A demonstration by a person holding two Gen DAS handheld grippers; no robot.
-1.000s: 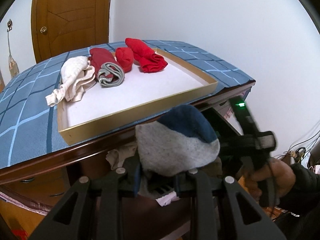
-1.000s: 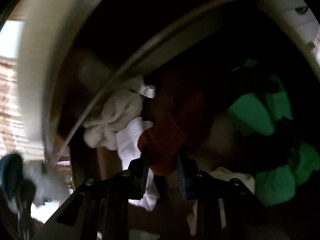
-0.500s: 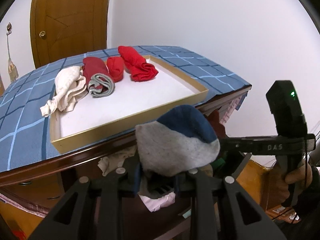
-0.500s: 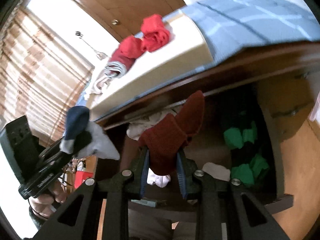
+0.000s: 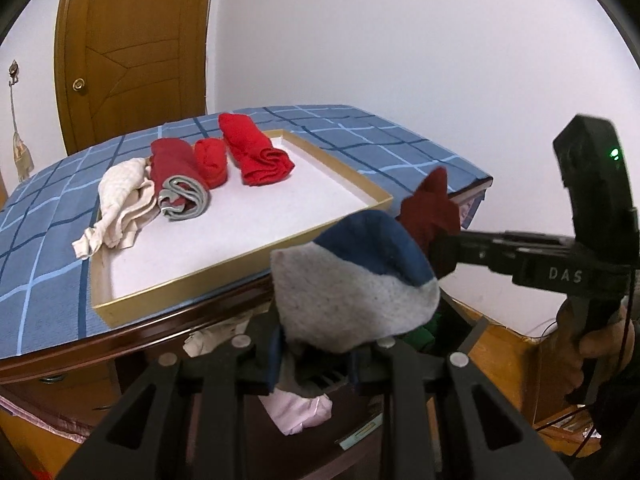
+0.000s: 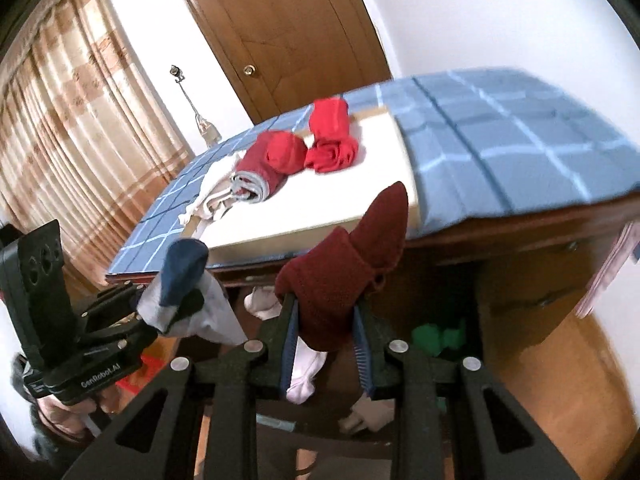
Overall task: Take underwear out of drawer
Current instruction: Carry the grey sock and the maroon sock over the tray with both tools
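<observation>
My left gripper [image 5: 316, 360] is shut on a grey and navy rolled garment [image 5: 356, 280], held in front of the table's edge. The same grey and navy garment [image 6: 180, 292] shows at the left of the right wrist view. My right gripper [image 6: 324, 344] is shut on a dark red rolled garment [image 6: 348, 276], lifted above the open drawer [image 6: 432, 344]. In the left wrist view that dark red garment [image 5: 430, 212] pokes up at the right. A shallow gold-rimmed tray [image 5: 240, 260] on the table holds several rolled garments: bright red rolls [image 5: 256, 156], a red and grey one [image 5: 180, 188] and a cream one [image 5: 120, 204].
A blue checked cloth [image 5: 40, 248] covers the wooden table. Green [image 6: 436, 336] and white [image 6: 264, 300] clothes lie in the drawer below. A wooden door [image 5: 132, 48] stands behind the table, a curtain [image 6: 80, 128] to its left. A hand [image 5: 604, 340] holds the right gripper's handle.
My right gripper has come up out of the dark drawer with the dark red garment and rolled upright, level with the table edge. The left gripper has drifted slightly with its garment.
</observation>
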